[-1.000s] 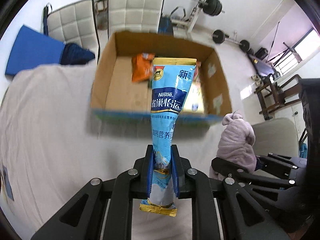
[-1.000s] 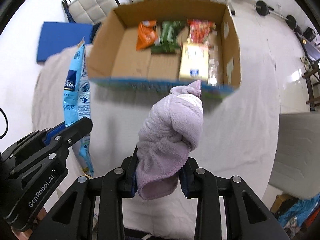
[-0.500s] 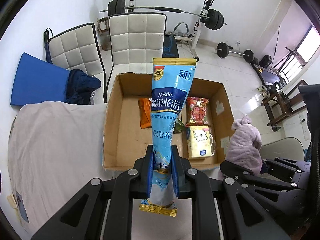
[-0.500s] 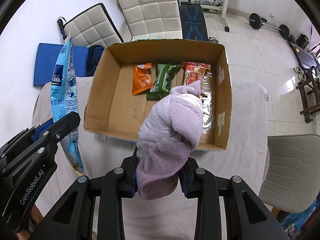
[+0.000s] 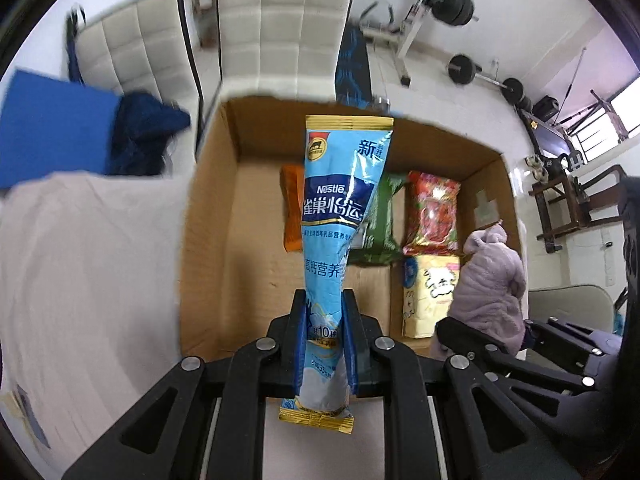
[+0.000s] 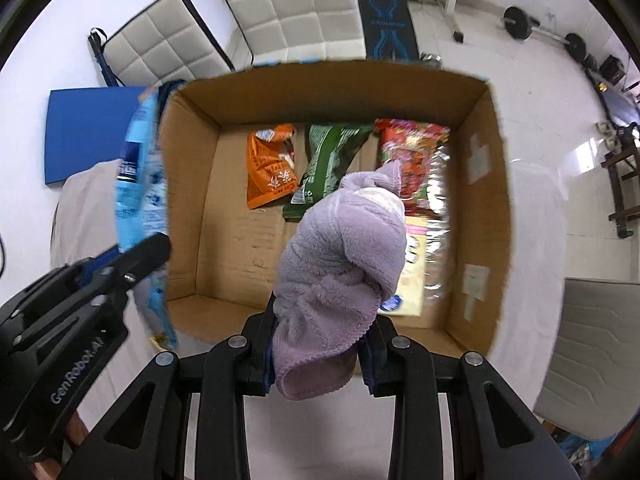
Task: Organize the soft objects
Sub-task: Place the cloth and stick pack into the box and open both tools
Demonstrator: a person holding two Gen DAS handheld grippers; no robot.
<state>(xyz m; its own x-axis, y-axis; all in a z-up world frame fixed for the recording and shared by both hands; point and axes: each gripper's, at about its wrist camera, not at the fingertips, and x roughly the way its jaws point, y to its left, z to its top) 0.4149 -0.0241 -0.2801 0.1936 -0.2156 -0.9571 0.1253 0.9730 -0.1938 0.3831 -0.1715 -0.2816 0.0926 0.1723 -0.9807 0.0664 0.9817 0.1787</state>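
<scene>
My left gripper (image 5: 325,312) is shut on a tall blue Nestle milk-powder pouch (image 5: 340,216), held upright over the near edge of an open cardboard box (image 5: 208,216). My right gripper (image 6: 320,332) is shut on a bunched purple towel (image 6: 340,256), held above the box's near right part (image 6: 496,200). The towel also shows in the left wrist view (image 5: 492,280), and the pouch in the right wrist view (image 6: 140,184). Inside the box lie an orange packet (image 6: 270,168), a green packet (image 6: 332,164), a red packet (image 6: 412,148) and a yellow pack (image 5: 428,296).
The box sits on a table covered with a pale cloth (image 5: 80,264). Two white padded chairs (image 6: 288,8) stand behind it, with a blue mat (image 6: 84,128) at the left. Gym weights (image 5: 452,0) lie on the floor beyond. A grey chair (image 6: 592,352) is at the right.
Both grippers have moved forward toward the box and now hang over its near edge, each still holding its load. The box fills more of both views.
</scene>
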